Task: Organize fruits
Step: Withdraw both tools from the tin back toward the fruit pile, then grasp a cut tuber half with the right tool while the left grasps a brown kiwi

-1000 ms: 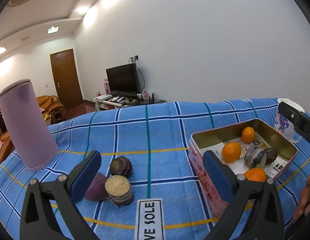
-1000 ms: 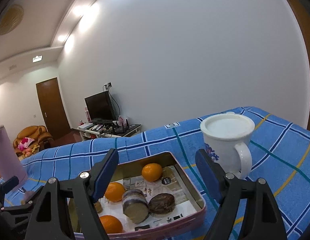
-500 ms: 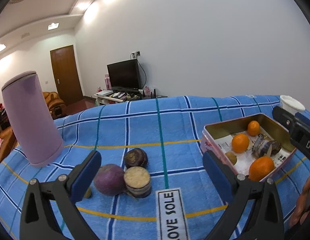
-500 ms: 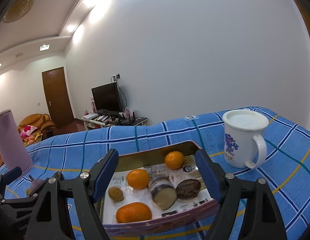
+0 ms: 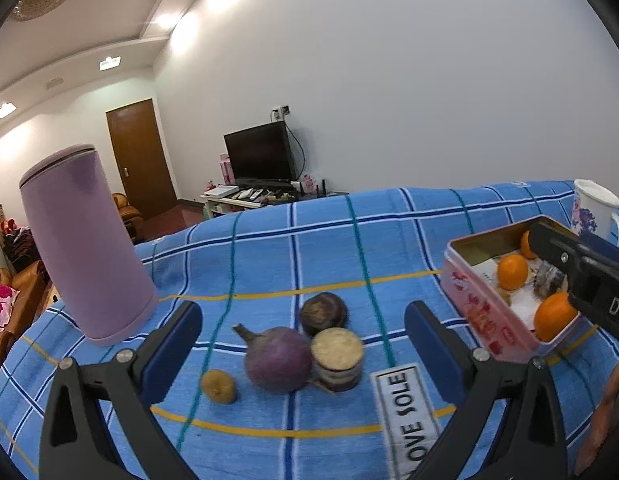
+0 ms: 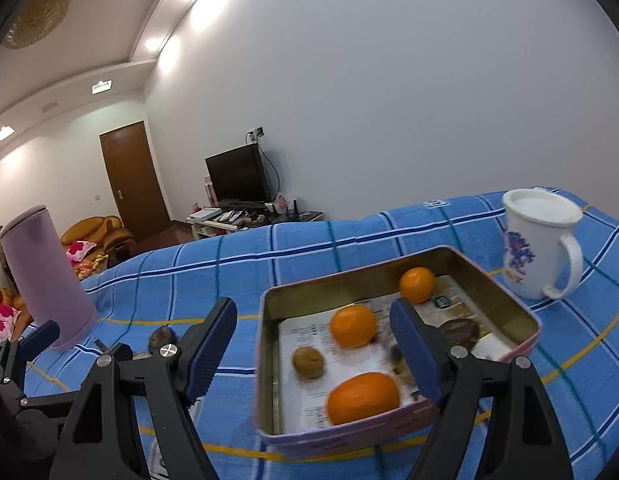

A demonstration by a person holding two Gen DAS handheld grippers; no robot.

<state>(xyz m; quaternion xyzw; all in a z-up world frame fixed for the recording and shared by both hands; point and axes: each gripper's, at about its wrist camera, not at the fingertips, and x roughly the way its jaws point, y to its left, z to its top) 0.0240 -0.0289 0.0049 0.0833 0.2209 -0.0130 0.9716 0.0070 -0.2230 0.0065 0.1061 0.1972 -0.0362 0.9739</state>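
On the blue checked cloth lie a round purple fruit (image 5: 278, 360), a cut brown-faced piece (image 5: 337, 358), a dark round fruit (image 5: 323, 312) and a small brown fruit (image 5: 218, 386). My left gripper (image 5: 303, 340) hangs open just short of them, with nothing between its fingers. To the right stands a pink tin (image 5: 489, 312). In the right wrist view the tin (image 6: 349, 436) holds three oranges (image 6: 353, 326), a small brown fruit (image 6: 308, 362) and a dark fruit (image 6: 459, 330). My right gripper (image 6: 313, 336) is open above the tin's near left part and grips nothing.
A tall lilac tumbler (image 5: 85, 248) stands at the left of the cloth. A white lidded mug (image 6: 537, 248) stands right of the tin. A "LOVE SOLE" label (image 5: 409, 412) lies near the left gripper. Behind the table are a TV stand, a door and sofas.
Both grippers have shifted left and drawn back. The loose fruits now sit between the left fingers' lines, and the small brown fruit has come into view. The tin slid right in both views.
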